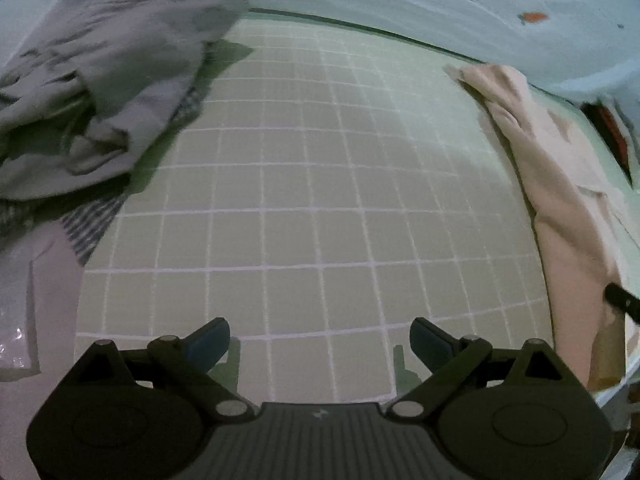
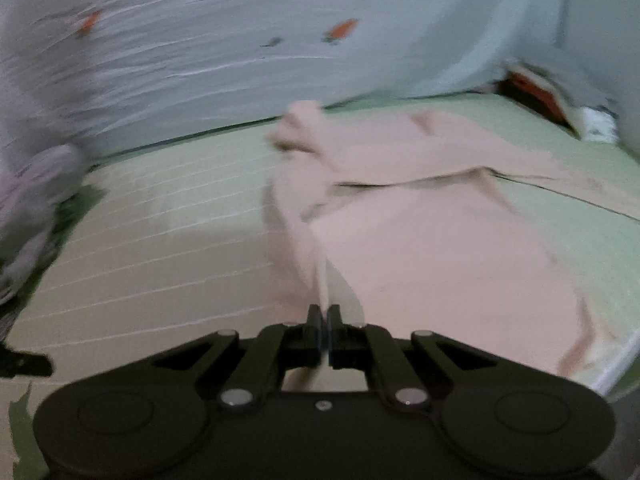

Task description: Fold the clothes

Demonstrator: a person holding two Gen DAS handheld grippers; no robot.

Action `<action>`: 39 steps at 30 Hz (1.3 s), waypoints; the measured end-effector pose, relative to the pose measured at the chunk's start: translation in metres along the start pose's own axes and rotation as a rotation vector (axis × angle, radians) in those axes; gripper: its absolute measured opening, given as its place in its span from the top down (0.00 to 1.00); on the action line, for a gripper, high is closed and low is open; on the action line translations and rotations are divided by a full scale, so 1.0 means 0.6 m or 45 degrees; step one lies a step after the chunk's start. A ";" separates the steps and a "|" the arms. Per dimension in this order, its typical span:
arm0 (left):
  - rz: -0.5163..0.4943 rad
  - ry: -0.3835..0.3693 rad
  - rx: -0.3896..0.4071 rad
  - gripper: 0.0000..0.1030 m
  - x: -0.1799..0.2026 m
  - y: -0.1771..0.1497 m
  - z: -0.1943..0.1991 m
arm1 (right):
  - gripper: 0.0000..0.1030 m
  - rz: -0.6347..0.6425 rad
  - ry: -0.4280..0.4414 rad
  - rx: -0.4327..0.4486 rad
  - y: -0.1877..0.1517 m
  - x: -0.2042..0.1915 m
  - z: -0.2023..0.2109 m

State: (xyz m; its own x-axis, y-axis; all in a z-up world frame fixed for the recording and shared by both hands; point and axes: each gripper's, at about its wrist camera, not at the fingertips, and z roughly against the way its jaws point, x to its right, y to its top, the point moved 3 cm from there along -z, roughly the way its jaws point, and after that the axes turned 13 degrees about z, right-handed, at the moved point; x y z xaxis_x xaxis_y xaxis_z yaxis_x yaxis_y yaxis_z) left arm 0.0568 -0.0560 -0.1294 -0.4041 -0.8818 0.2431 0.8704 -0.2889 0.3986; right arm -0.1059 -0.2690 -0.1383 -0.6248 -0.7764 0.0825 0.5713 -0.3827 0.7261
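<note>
**Pink garment pinched in the right claw**

Pink garment (image 2: pixel 420 216) lies spread on the gridded green mat (image 2: pixel 160 240), ahead and to the right of the right claw (image 2: pixel 325 312). That claw's jaws are closed together, with a thin edge of the pink cloth caught between the pads; a bunched fold rises from the tips and runs forward along the garment's left side. The view is blurred.

From the left wrist, the left claw (image 1: pixel 320 340) stands wide with nothing between its blue pads (image 1: pixel 208 344), over bare mat (image 1: pixel 300 200). The same pink garment (image 1: pixel 560 200) lies far to its right, well apart. A heap of grey clothes (image 1: pixel 108 80) sits ahead and to the left, with a striped piece (image 1: pixel 88 228) poking out beneath it.

Behind the mat hangs a pale blue sheet (image 2: pixel 240 60) with small orange marks (image 2: pixel 340 28). No brand, label or readable writing shows anywhere.
</note>
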 end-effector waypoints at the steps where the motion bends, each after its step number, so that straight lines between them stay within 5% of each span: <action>1: -0.009 0.006 0.004 0.07 0.004 -0.003 0.002 | 0.97 -0.007 -0.012 -0.010 -0.003 0.014 -0.005; 8: 0.026 0.067 0.037 0.07 0.022 -0.006 0.004 | 0.93 0.023 -0.010 -0.114 -0.030 0.053 -0.057; 15: 0.223 0.099 0.094 0.06 0.075 0.012 0.003 | 0.65 0.107 0.040 -0.180 -0.030 0.073 -0.068; 21: 0.318 0.097 0.100 0.06 0.157 0.017 -0.030 | 0.45 -0.013 0.199 -0.147 -0.005 0.172 -0.060; 34: 0.295 -0.059 0.184 0.08 0.312 0.160 -0.117 | 0.39 -0.194 -0.104 -0.118 0.071 0.435 -0.155; 39: 0.213 -0.178 0.174 0.24 0.373 0.260 -0.165 | 0.38 -0.308 -0.199 -0.108 0.107 0.510 -0.215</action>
State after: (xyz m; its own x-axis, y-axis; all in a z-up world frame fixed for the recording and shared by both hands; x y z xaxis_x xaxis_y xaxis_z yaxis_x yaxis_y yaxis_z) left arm 0.1300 -0.3352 -0.1007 -0.3010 -0.8503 0.4317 0.8860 -0.0820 0.4563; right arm -0.1919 -0.5958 -0.1543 -0.8190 -0.5734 0.0231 0.4342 -0.5930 0.6781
